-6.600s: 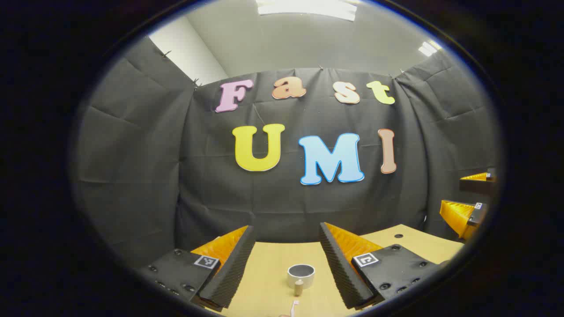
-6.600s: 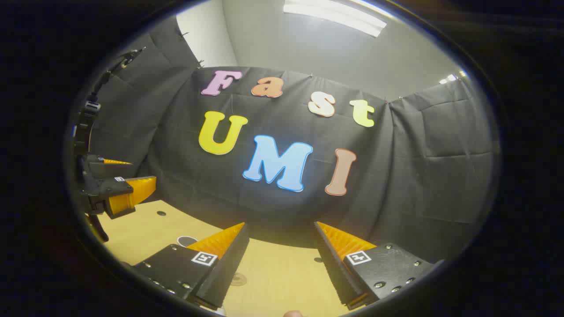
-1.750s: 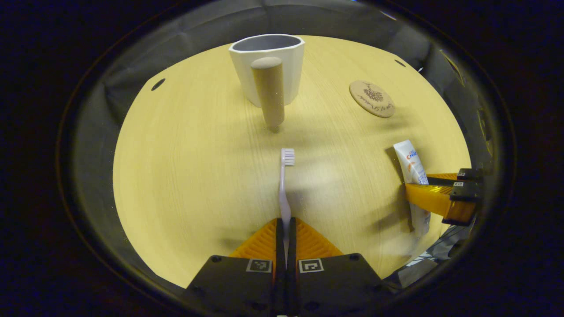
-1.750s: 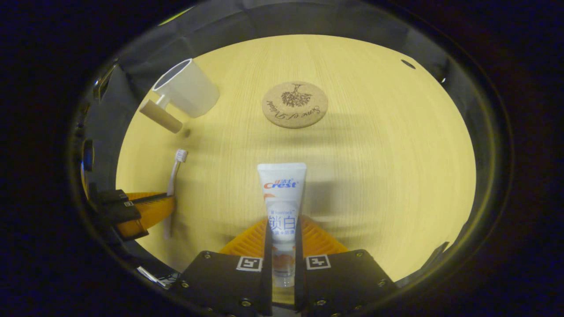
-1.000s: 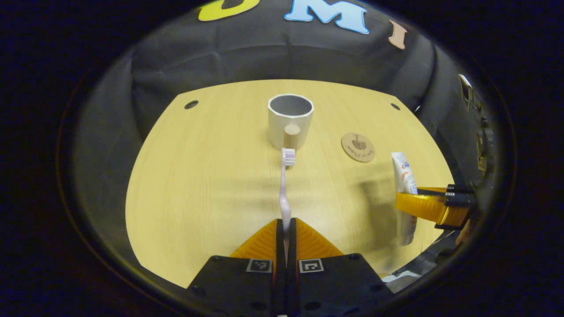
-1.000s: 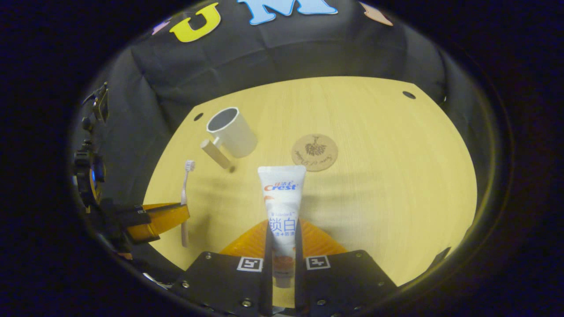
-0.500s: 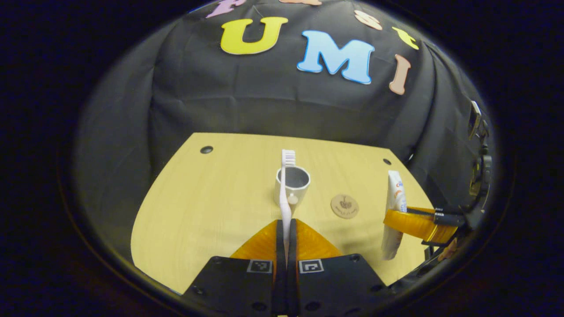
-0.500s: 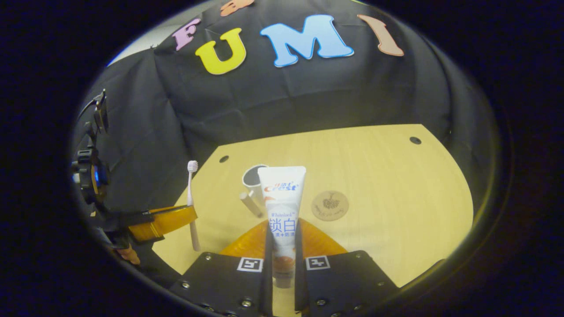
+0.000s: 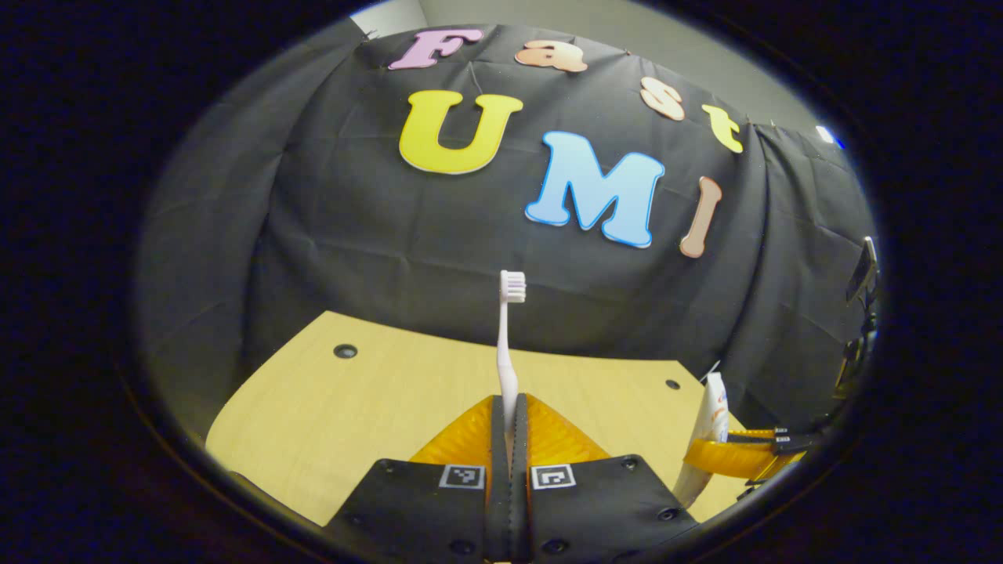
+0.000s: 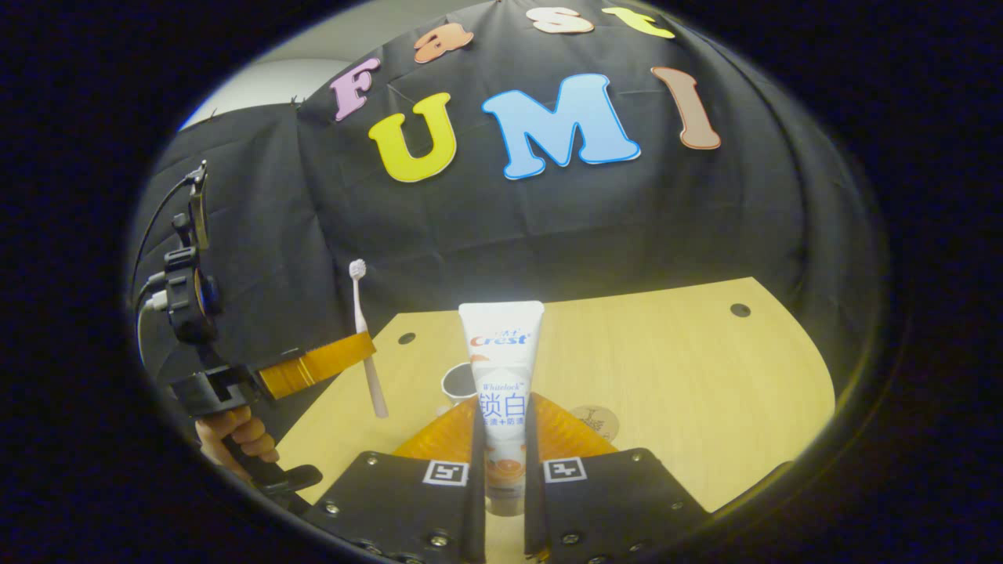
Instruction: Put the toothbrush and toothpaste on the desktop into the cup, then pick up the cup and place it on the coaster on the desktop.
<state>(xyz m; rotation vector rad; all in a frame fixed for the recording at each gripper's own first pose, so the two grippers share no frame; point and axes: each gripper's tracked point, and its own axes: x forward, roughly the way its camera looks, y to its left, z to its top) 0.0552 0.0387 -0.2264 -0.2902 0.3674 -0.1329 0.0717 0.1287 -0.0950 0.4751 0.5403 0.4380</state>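
From the left gripper view, we hold the left gripper [image 9: 508, 427] pinched on the handle of the toothbrush [image 9: 506, 352], which stands upright with its bristles uppermost against the black cloth wall [image 9: 353, 235]. Gripping low on the handle leaves the long end free, which we judge suits lowering it into the cup. Off to the toothbrush's right, the toothpaste [image 9: 704, 439] stands upright in the other gripper's orange fingers. Below the toothbrush spreads the pale wooden desktop [image 9: 329, 415], with small dark holes near its far edge.

From the right gripper view, we hold the right gripper [image 10: 501, 446] pinched on the lower body of the toothpaste [image 10: 501, 368], flat end up. Just left of the tube, down on the desktop [image 10: 689, 376], sits the white cup [image 10: 457, 384], empty as far as we can tell; just right of the tube, the round coaster [image 10: 599, 421] peeks past an orange finger. Farther left of the tube, a hand [image 10: 235, 439] carries the left gripper [image 10: 356, 348] with the toothbrush [image 10: 367, 345] raised clear of the desktop. Both items are lifted, neither yet over the cup. Black cloth drapes the booth behind, with a patch of pale wall above it.
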